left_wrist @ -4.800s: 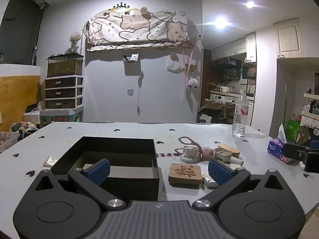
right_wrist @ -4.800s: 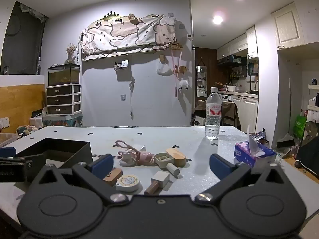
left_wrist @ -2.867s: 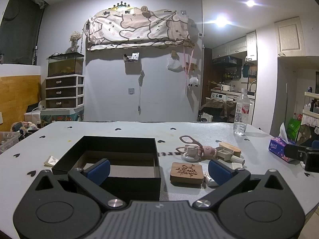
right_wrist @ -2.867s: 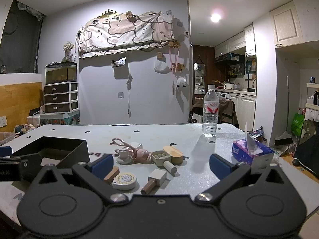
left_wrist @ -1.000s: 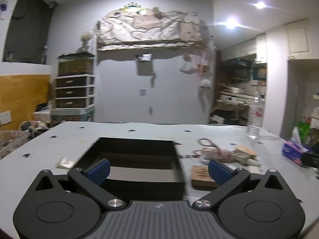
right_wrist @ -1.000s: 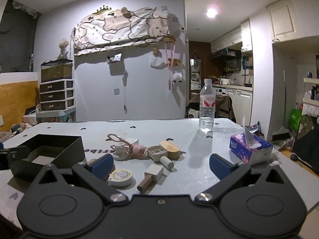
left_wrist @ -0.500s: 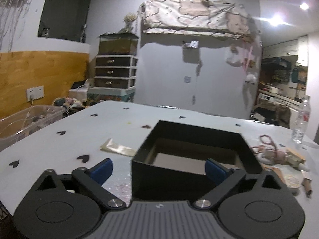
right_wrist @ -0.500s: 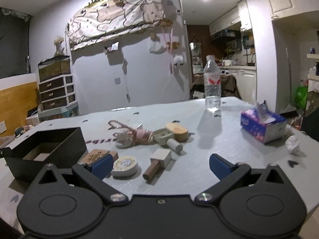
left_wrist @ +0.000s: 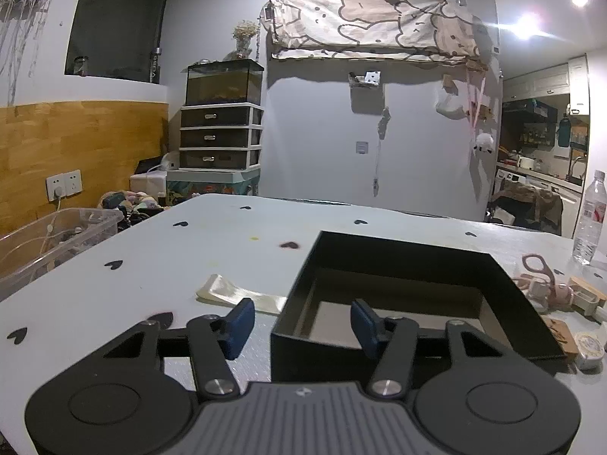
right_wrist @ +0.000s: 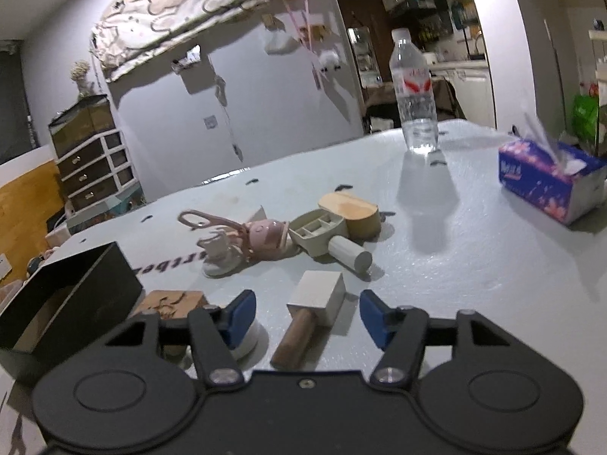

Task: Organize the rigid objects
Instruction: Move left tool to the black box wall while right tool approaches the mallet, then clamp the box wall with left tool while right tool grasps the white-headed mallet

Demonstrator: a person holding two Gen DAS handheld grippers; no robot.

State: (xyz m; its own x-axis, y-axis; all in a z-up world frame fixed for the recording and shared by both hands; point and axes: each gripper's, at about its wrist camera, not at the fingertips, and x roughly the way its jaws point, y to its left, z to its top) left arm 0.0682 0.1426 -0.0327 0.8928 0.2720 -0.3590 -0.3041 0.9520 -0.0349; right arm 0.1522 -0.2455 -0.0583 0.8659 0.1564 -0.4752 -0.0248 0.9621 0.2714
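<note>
This is a lived-in home, a living room opening onto a kitchen. Far across the pale worktop [left_wrist: 227, 235] with its small heart marks, a fish tank [left_wrist: 224, 81] sits on a plastic drawer unit [left_wrist: 220, 138]. A cartoon-print cloth [left_wrist: 371, 30] hangs high on the far wall. At far right are kitchen cabinets [left_wrist: 538, 81]. A tissue box [right_wrist: 546, 178] and water bottle [right_wrist: 413, 94] stand on the worktop.

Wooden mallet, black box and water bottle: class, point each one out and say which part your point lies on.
wooden mallet [right_wrist: 316, 297]: right wrist view, on its pale square head.
black box [left_wrist: 303, 345]: left wrist view, on its near outer wall.
water bottle [right_wrist: 415, 93]: right wrist view, on its clear body.
</note>
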